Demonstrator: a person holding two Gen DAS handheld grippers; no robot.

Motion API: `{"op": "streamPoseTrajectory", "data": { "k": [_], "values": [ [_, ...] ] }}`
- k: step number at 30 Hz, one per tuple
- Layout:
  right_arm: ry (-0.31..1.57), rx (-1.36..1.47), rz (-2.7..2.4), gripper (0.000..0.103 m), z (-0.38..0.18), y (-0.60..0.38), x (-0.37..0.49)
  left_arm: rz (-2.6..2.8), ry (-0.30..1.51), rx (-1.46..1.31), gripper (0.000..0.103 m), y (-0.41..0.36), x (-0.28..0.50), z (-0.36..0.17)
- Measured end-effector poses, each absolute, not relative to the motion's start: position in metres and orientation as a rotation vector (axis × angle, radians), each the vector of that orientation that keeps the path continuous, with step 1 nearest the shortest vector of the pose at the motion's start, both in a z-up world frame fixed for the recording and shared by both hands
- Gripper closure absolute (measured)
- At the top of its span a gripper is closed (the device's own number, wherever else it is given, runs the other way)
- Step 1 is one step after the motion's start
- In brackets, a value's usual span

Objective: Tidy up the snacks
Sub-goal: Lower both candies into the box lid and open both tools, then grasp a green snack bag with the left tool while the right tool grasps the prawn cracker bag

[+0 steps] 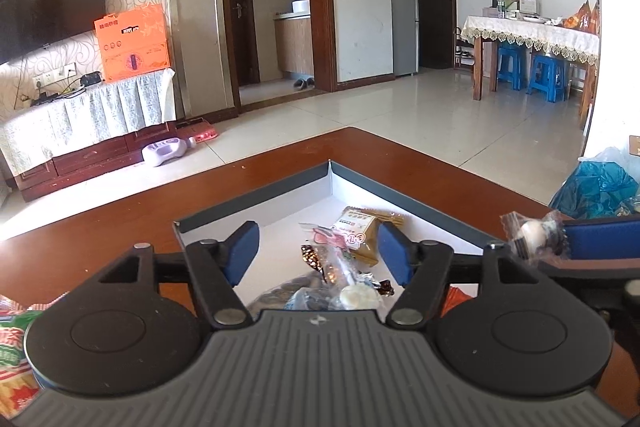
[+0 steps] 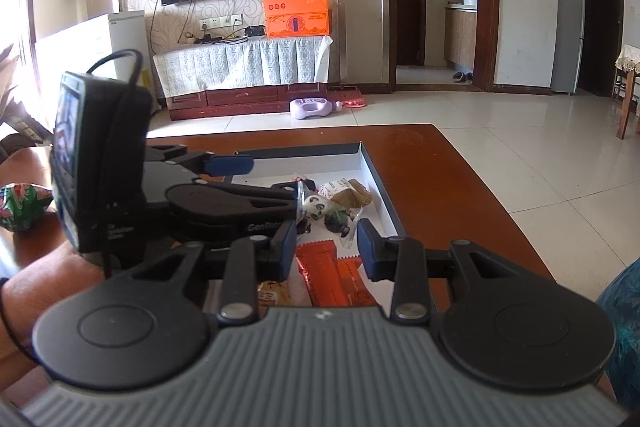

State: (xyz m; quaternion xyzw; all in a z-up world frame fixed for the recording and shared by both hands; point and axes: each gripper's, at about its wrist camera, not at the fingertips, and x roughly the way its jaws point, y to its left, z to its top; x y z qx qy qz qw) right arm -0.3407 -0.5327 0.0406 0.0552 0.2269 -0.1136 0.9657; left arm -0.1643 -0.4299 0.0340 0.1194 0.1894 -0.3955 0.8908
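A shallow white box with a dark grey rim (image 1: 256,195) (image 2: 372,163) sits on the brown table. It holds several wrapped snacks, among them a tan packet (image 1: 360,231) (image 2: 352,195) and orange packets (image 2: 332,275). My left gripper (image 1: 319,251) (image 2: 276,179) hovers over the box, open, with nothing pressed between its blue pads. My right gripper (image 2: 326,239) is shut on a clear-wrapped panda snack (image 2: 318,207) (image 1: 534,235), held above the box's right side. In the left wrist view only one of its blue fingers (image 1: 600,237) shows.
A green snack bag (image 1: 16,339) (image 2: 24,207) lies on the table to the left. A blue plastic bag (image 1: 596,187) (image 2: 624,307) stands at the right. A person's hand (image 2: 40,291) holds the left gripper. Beyond the table's far edge is tiled floor.
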Motion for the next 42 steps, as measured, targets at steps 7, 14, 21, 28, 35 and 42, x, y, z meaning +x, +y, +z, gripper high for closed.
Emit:
{"op": "streamPoseTrajectory", "data": {
  "k": [7, 14, 21, 28, 35, 42],
  "values": [
    [0.462, 0.133, -0.229, 0.067, 0.035, -0.530, -0.331, -0.799, 0.317, 0.308, 0.024, -0.393, -0.185, 0.043],
    [0.506, 0.156, -0.252, 0.065, 0.022, -0.527, -0.311, -0.774, 0.340, 0.298, 0.023, -0.349, -0.194, 0.048],
    [0.524, 0.123, -0.237, 0.052, 0.020, -0.507, -0.304, -0.726, 0.330, 0.295, 0.021, -0.310, -0.199, 0.059],
    [0.411, 0.093, -0.241, 0.038, 0.038, -0.483, -0.310, -0.590, 0.258, 0.330, 0.008, -0.233, -0.209, 0.077],
    [0.352, 0.114, -0.160, 0.038, 0.048, -0.443, -0.297, -0.202, 0.259, 0.433, 0.001, -0.127, -0.186, 0.080],
    [0.399, 0.088, -0.074, 0.038, 0.040, -0.403, -0.275, -0.064, 0.500, 0.381, 0.001, -0.066, -0.134, 0.046]
  ]
}}
